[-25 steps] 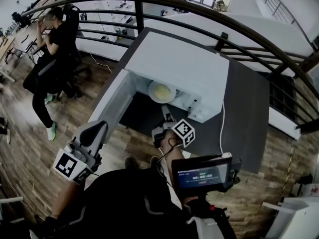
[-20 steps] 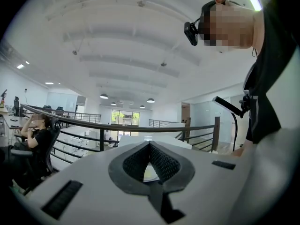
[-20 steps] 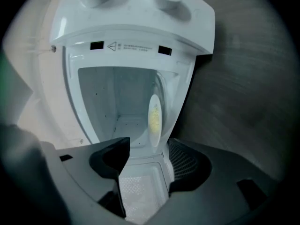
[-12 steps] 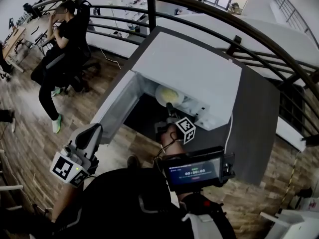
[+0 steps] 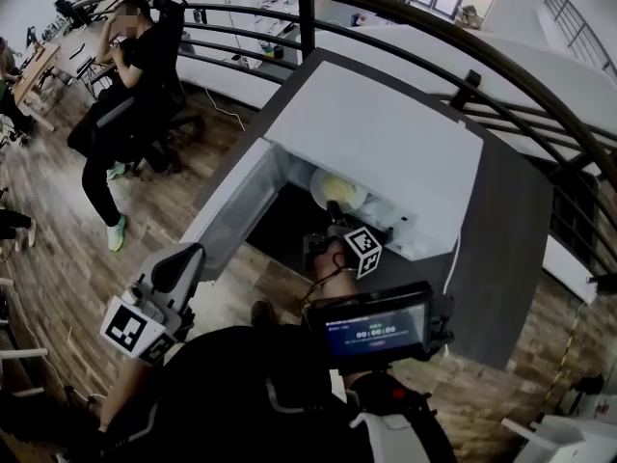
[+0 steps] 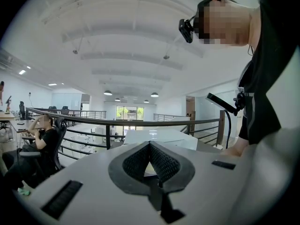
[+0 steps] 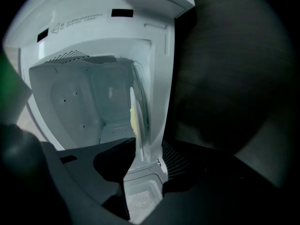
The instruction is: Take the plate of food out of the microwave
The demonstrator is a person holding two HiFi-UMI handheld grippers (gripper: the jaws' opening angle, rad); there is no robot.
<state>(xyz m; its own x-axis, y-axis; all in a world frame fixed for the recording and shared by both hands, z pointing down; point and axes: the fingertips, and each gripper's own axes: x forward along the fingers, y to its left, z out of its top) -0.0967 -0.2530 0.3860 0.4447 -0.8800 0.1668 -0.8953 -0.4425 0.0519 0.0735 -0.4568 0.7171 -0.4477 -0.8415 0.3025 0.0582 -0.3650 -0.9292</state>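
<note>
the plate of food (image 5: 335, 187) is sitting inside the open microwave (image 5: 386, 138) on the dark surface (image 5: 501, 258). the right gripper (image 7: 143, 161) is reaching into the opening, its fingers closing with the plate's near rim standing between them but not yet pinched. the left gripper (image 6: 150, 149) is hanging low, well apart from the microwave, its fingers pressing together on nothing.
</note>
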